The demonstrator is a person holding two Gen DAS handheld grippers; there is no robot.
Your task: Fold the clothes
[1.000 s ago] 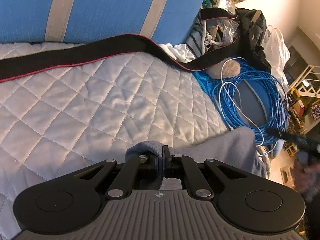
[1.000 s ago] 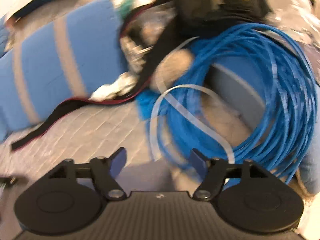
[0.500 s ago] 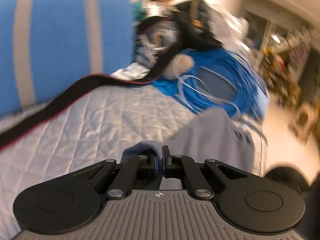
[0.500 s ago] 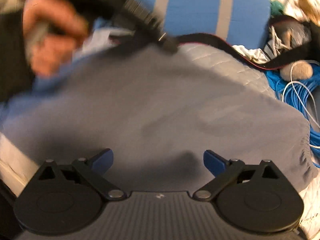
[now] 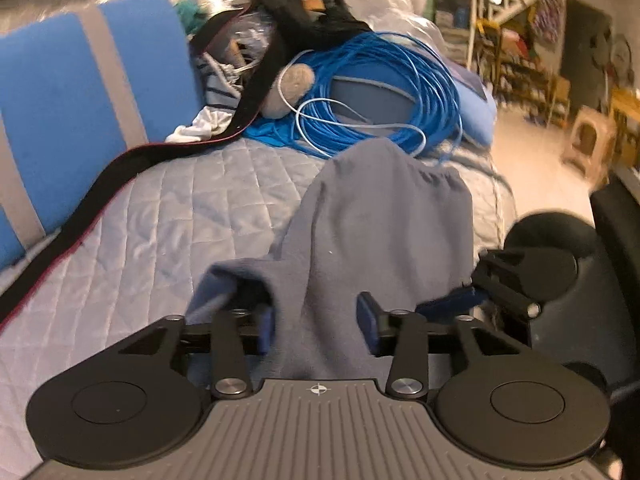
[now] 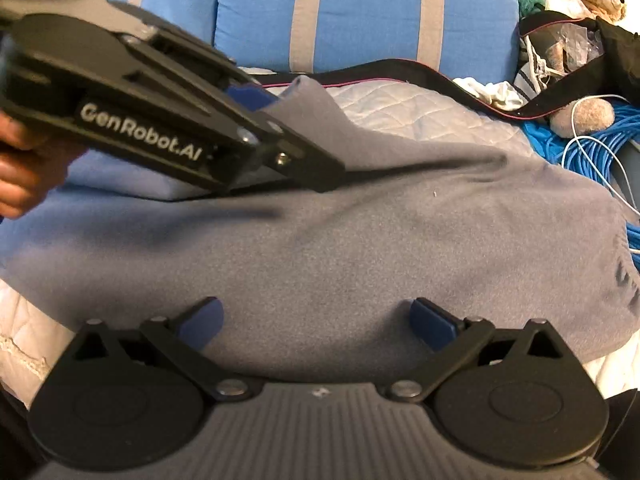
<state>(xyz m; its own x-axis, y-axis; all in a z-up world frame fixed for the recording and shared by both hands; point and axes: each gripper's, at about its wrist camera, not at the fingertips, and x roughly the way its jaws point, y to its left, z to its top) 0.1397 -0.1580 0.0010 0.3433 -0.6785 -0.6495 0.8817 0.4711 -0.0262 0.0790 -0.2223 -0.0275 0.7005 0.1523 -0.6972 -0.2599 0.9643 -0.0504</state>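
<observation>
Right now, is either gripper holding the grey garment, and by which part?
Neither. The left gripper has just been opening around a fold of the grey garment; its pads no longer press it. The right gripper stands open above it.

Quilted bed (image 5: pixel 168 216), blue cushions (image 6: pixel 360 12)

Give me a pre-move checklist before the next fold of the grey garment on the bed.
1. Left gripper released: ok; jaws have just been opening, grey garment between them, pads not pressing.
2. Right gripper ready: ok; jaws wide, nothing gripped, over the garment.
3. Garment flat: not ok; one corner stands raised by the left gripper.
4. Blue cable coil clear of the garment: not ok; garment's far end reaches it.
5. Black strap off the garment: ok in the left wrist view.
</observation>
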